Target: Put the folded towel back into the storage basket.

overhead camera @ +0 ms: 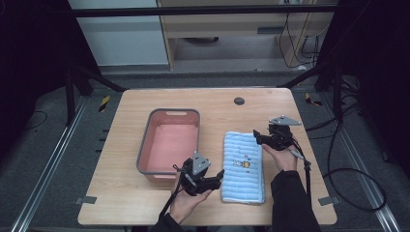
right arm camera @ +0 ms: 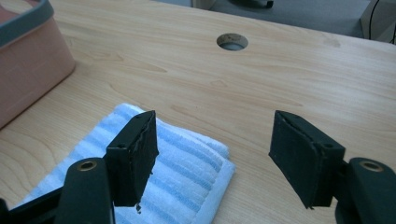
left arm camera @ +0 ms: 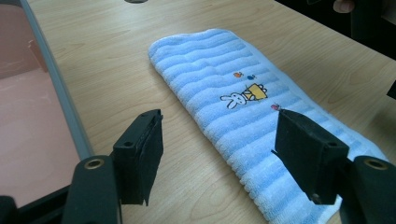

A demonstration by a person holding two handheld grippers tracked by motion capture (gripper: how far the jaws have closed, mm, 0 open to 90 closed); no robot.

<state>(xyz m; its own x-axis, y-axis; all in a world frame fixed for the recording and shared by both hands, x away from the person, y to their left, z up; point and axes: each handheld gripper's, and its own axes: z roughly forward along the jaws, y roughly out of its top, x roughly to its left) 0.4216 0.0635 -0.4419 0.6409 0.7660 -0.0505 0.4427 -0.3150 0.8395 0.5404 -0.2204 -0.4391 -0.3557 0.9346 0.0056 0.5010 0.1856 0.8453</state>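
A folded light-blue striped towel [overhead camera: 243, 166] with a small rabbit picture lies flat on the wooden table, to the right of a pink tub. My left gripper [overhead camera: 217, 178] is low at the towel's near left edge, pointing at it. In the left gripper view the jaws stand open [left arm camera: 217, 116], with the towel [left arm camera: 233, 93] spread beyond and partly between them; nothing is gripped. My right gripper [overhead camera: 258, 137] hovers at the towel's far right corner. In the right gripper view it is open [right arm camera: 214, 115] over that corner of the towel [right arm camera: 177, 172], and its pads are not pressing on the cloth.
The pink tub with a grey rim [overhead camera: 168, 112] stands empty left of the towel, its rim [left arm camera: 60, 93] close beside my left gripper and its wall [right arm camera: 28, 60] farther off. A round cable hole [overhead camera: 239, 101] sits in the table beyond. Black cables trail at the right.
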